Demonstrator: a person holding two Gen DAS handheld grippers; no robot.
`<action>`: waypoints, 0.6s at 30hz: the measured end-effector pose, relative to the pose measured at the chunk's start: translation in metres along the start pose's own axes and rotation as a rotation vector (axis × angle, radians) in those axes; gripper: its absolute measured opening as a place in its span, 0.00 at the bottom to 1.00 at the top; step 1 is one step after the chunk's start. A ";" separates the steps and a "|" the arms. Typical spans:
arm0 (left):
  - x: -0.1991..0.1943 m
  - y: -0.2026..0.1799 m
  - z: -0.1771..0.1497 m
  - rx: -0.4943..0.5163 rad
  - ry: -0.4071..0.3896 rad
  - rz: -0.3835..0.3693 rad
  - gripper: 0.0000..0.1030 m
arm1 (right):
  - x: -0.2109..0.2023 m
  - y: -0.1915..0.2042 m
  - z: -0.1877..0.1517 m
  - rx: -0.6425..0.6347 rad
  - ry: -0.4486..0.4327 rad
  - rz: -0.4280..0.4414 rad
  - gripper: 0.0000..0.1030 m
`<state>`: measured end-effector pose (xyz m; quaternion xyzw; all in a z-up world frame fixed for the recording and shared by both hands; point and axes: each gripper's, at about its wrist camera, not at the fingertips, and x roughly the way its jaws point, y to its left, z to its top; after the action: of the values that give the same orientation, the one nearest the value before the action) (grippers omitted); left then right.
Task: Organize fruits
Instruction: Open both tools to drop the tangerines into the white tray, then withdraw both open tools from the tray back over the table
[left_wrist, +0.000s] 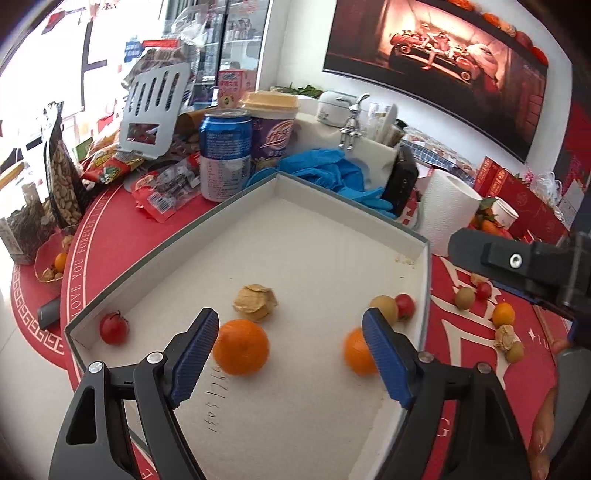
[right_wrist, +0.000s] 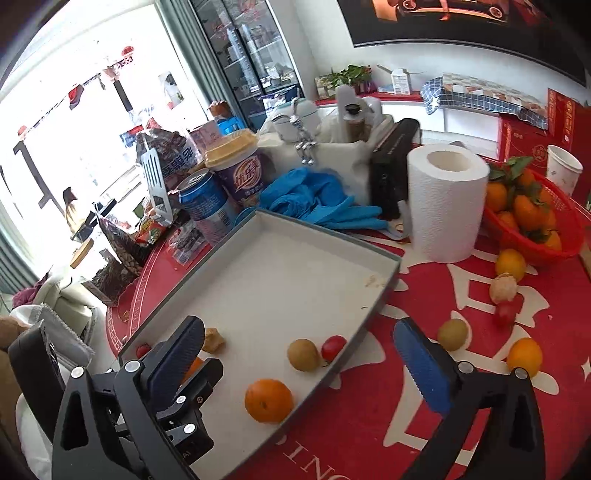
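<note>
A shallow white box lies on the red table. In it are two oranges, a husked physalis, two cherry tomatoes and a brownish round fruit. My left gripper is open and empty above the box, an orange beside each finger. My right gripper is open and empty over the box's near right edge, above an orange. Loose fruits lie on the cloth to the right: an orange, a green fruit, a tomato, a physalis.
A paper roll, blue gloves, a blue can, a purple cup and snack bags crowd the table behind the box. A red basket of oranges stands at the right. A yellow fruit lies beside it.
</note>
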<state>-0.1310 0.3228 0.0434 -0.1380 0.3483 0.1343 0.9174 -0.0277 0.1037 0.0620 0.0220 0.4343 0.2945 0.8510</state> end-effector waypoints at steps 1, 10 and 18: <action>-0.003 -0.006 -0.001 0.017 -0.010 -0.024 0.81 | -0.004 -0.005 -0.002 0.005 0.003 -0.006 1.00; -0.017 -0.079 -0.021 0.216 0.025 -0.264 0.82 | -0.066 -0.101 -0.061 0.125 -0.017 -0.267 1.00; 0.017 -0.159 -0.050 0.400 0.210 -0.222 0.82 | -0.073 -0.167 -0.096 0.219 0.081 -0.402 1.00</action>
<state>-0.0942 0.1611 0.0215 -0.0044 0.4439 -0.0538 0.8945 -0.0521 -0.0931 0.0067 0.0153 0.4929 0.0708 0.8671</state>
